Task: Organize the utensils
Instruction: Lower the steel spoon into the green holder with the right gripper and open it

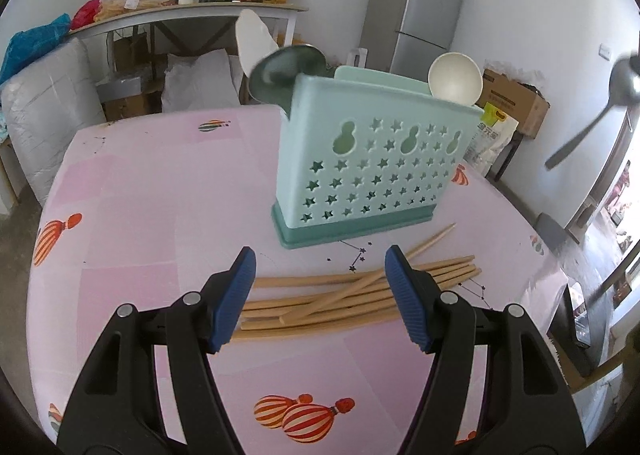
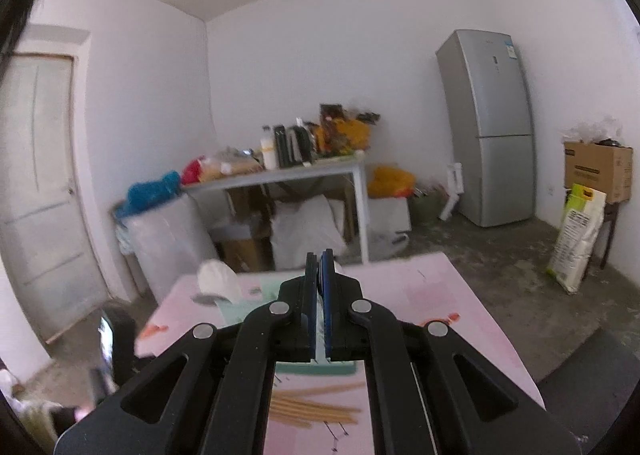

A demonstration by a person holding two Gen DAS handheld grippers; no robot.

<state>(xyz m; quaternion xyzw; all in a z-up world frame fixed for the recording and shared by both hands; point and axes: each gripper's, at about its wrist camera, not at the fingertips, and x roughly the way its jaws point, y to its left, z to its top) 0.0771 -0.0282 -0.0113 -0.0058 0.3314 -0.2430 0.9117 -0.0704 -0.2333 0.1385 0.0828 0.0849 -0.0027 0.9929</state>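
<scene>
Left hand-held gripper (image 1: 320, 271) gapes over chopsticks (image 1: 360, 295); right hand-held gripper (image 2: 319, 271) closed; labels unreadable

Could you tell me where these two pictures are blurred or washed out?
Left wrist view: sharp on the chopsticks and holder; the spoon at the right edge is motion-smeared, and the window beside it is blown out. Right wrist view: softly blurred throughout, most on the side table.

Left wrist view: the metal spoon (image 1: 592, 123) at right is motion-blurred, its upper end cut by the frame edge; the left gripper's fingers (image 1: 236, 295) cover part of the chopsticks (image 1: 332, 295). Right wrist view: the right gripper (image 2: 319, 275) hides most of the utensil holder (image 2: 240, 309); the background table (image 2: 280, 175) clutter is blurred.
</scene>
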